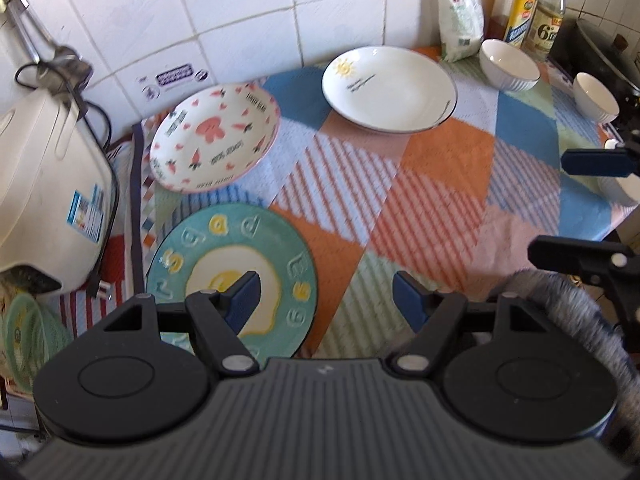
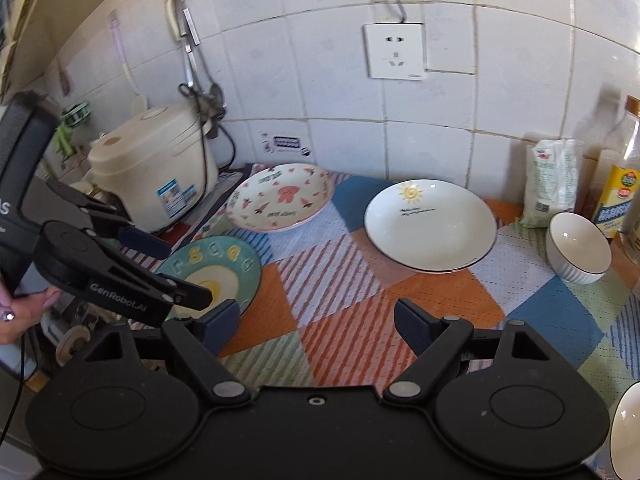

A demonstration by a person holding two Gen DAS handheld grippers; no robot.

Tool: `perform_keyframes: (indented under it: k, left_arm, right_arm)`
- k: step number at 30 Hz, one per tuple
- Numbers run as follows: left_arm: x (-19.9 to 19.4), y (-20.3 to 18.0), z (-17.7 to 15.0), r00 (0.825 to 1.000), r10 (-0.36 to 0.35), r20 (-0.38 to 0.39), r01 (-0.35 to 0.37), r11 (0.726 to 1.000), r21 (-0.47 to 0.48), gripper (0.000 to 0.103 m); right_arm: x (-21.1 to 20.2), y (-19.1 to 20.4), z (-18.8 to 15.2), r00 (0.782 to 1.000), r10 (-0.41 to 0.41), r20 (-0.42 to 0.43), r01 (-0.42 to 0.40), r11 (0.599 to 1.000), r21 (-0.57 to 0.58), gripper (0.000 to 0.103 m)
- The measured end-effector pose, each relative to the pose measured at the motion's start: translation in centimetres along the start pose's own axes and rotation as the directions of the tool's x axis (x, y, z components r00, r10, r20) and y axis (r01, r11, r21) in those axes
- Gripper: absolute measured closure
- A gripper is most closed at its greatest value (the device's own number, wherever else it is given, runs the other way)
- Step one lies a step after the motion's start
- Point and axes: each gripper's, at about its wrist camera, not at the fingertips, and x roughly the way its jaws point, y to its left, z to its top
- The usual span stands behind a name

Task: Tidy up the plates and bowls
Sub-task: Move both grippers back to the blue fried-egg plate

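A home kitchen: white tiled wall [image 2: 320, 92] with a socket [image 2: 394, 51], rice cooker [image 2: 154, 172] left of the jaws, oil bottles [image 1: 534, 8] and plates [image 1: 388, 88] ahead.

"genrobot.ai" on left gripper [image 2: 168, 276], "6" on bottle label [image 1: 547, 32]

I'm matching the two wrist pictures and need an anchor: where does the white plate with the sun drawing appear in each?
Left wrist: the sun plate is upper centre-right, on the mat by the tiled wall.
Right wrist: the sun plate is right of centre, mid-height.
Shared landmark: the pink-patterned plate lies to its left in both.
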Motion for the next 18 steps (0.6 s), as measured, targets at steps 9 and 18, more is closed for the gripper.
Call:
perform_keyframes:
  k: [9, 18]
  left_arm:
    - [0.6, 1.8, -4.0, 0.999, 0.027, -0.034, -0.028, 0.999, -0.026, 0.031]
    - [1.6, 3.5, -6.9, 0.997, 0.065, -0.033, -0.068, 0.995, -0.073, 0.031]
  right_arm:
    - [1.1, 4.4, -0.7, 0.996, 0.077, -0.038, -0.081, 0.990, -0.119, 0.016]
    - [4.1, 6.3, -1.0, 0.990, 0.130, -0.059, -0.139, 0.969, -0.204, 0.016]
